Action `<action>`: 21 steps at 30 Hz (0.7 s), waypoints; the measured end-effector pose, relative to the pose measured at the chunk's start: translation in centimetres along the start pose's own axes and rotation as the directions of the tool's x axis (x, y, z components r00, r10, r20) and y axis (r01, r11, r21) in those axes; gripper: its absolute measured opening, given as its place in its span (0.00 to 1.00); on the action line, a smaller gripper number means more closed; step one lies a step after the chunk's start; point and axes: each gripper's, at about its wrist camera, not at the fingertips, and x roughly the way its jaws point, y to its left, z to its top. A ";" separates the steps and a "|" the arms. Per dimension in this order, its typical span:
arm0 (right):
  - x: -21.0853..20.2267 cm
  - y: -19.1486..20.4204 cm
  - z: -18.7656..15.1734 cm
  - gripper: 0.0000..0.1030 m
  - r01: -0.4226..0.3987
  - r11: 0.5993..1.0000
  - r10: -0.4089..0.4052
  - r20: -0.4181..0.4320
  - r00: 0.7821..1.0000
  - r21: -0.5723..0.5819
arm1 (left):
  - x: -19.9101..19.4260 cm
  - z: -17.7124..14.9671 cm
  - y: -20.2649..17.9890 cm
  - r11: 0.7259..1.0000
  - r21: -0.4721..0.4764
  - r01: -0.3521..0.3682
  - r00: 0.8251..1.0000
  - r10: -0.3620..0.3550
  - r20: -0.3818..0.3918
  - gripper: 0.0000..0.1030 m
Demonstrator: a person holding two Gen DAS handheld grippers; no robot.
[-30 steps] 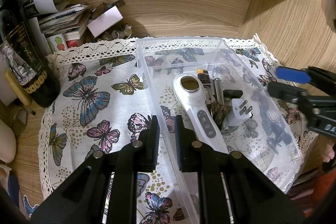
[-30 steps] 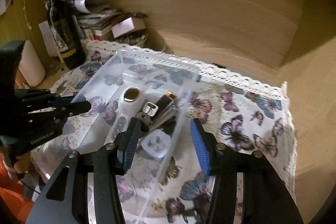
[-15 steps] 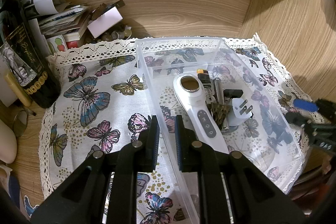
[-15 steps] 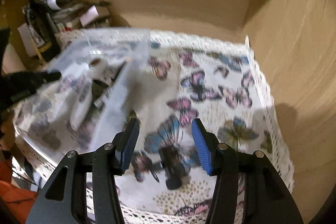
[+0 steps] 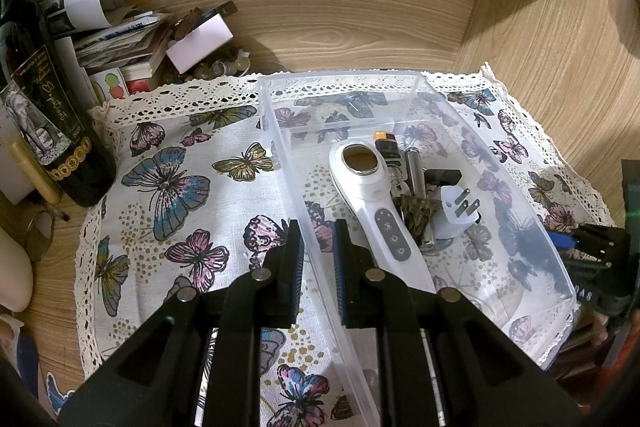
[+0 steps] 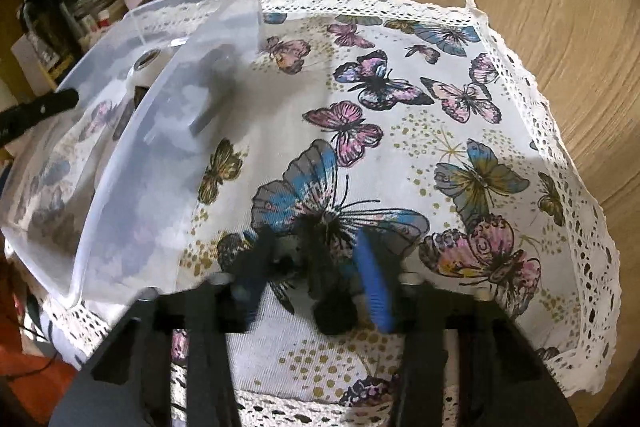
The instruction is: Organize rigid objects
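A clear plastic bin sits on a butterfly-print cloth. It holds a white handheld device, a white plug adapter, a metal cylinder and other small items. My left gripper is shut on the bin's left wall, near the front. On the cloth to the right of the bin lies a small black object. My right gripper straddles it, jaws closing, blurred, with the object between the pads. The right gripper also shows at the left wrist view's right edge.
A dark wine bottle and a pile of papers and boxes stand at the back left. Wooden walls close off the back and right. The lace-edged cloth lies bare to the right of the bin.
My right gripper left the space above the bin, swung right and came down over the black object on the cloth, and its jaws narrowed. The left gripper kept still on the bin wall.
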 end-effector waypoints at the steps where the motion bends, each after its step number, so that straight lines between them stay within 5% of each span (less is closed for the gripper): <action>1: -0.1 -0.2 0.1 0.21 -0.002 1.000 0.002 0.005 1.000 0.008 | 0.0 0.0 0.0 1.000 -0.001 0.001 1.000 -0.001 0.000 0.12; 21: -4.3 1.5 4.2 0.20 0.010 0.999 -0.001 0.187 0.982 -0.050 | 0.0 0.0 0.0 1.000 -0.003 0.001 1.000 -0.001 0.001 0.12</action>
